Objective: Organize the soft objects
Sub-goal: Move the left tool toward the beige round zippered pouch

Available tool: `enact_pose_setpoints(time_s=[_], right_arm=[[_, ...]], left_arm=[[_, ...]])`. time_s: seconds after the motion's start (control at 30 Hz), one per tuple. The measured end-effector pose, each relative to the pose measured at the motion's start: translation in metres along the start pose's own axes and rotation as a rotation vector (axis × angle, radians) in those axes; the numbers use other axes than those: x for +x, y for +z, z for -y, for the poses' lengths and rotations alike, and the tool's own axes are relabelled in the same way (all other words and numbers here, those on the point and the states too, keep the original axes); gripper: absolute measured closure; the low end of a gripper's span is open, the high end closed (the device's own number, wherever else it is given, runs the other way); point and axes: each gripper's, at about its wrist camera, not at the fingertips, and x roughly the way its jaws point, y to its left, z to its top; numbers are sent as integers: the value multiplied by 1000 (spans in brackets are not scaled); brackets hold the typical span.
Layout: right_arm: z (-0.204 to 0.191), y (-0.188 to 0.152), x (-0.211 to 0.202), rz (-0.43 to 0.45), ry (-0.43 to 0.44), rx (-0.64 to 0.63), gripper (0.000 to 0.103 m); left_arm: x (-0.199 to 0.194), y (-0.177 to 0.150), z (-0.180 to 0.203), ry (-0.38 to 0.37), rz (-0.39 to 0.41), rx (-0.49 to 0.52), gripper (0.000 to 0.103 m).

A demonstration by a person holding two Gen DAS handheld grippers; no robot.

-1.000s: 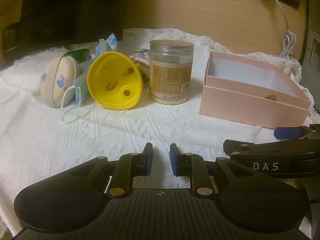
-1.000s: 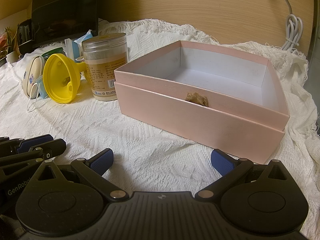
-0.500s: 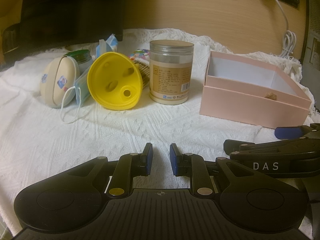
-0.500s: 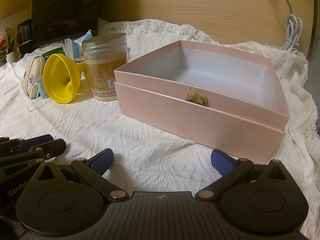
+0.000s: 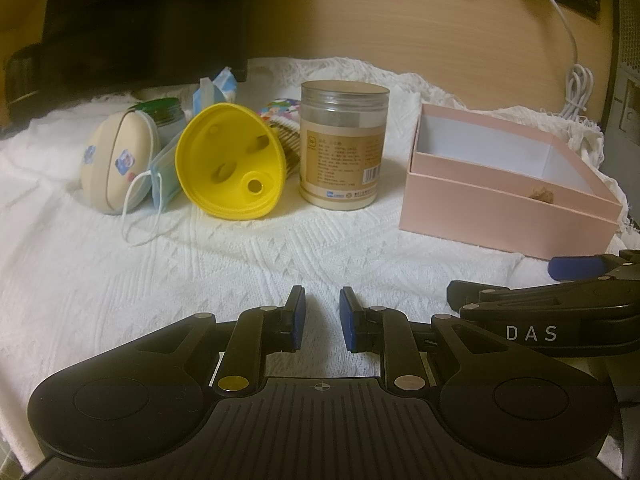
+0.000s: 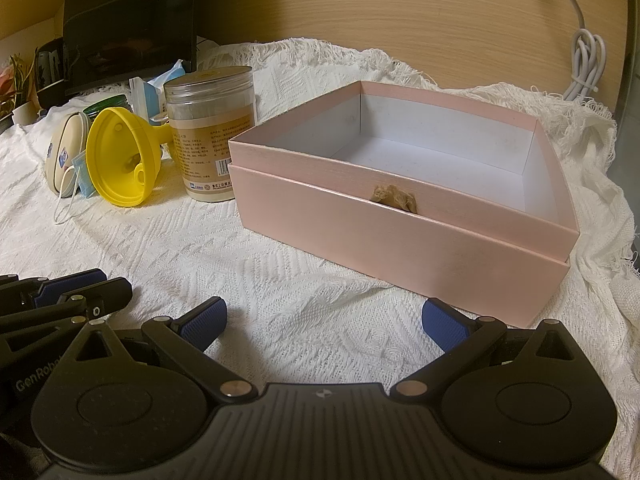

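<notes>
On the far left I see a beige oval case [image 5: 114, 164] with a blue face mask [image 5: 162, 174] leaning against it, on the white cloth [image 5: 120, 272] covering the worktop. Just right lies a yellow funnel [image 5: 230, 164] on its side, then an upright lidded jar [image 5: 342, 148]. My left hand-held gripper [image 5: 322, 318] hovers near, nearly closed, a narrow gap between its pads, empty. Farther right sits the open pink box [image 6: 400, 232], empty inside. My right hand-held gripper [image 6: 324, 326] is spread wide, holding nothing, before it.
</notes>
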Motion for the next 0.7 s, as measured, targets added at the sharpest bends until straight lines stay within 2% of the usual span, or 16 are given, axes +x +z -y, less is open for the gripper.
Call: enact_pose_setpoints(time_s=[0.13, 0.27, 0.37, 0.43, 0.57, 0.6, 0.7], right_arm=[[2, -2, 6, -5, 7, -2, 0], [4, 9, 10, -124, 40, -31, 0], [4, 15, 13, -175, 43, -47, 0], [3, 18, 14, -208, 36, -43, 0], [0, 30, 20, -295, 43, -52, 0], [-1, 33, 20, -309, 39, -41, 3], [-13, 46, 6, -267, 24, -19, 6]], left_arm=[[0, 1, -4, -22, -8, -16, 81], [3, 13, -26, -128, -77, -59, 81], [5, 29, -58, -210, -129, -141, 81], [0, 42, -83, -221, -104, -168, 81], [-5, 80, -140, -189, -18, -155, 81], [-5, 90, -158, -185, 3, -159, 81], [5, 118, -207, -165, 32, -169, 81]])
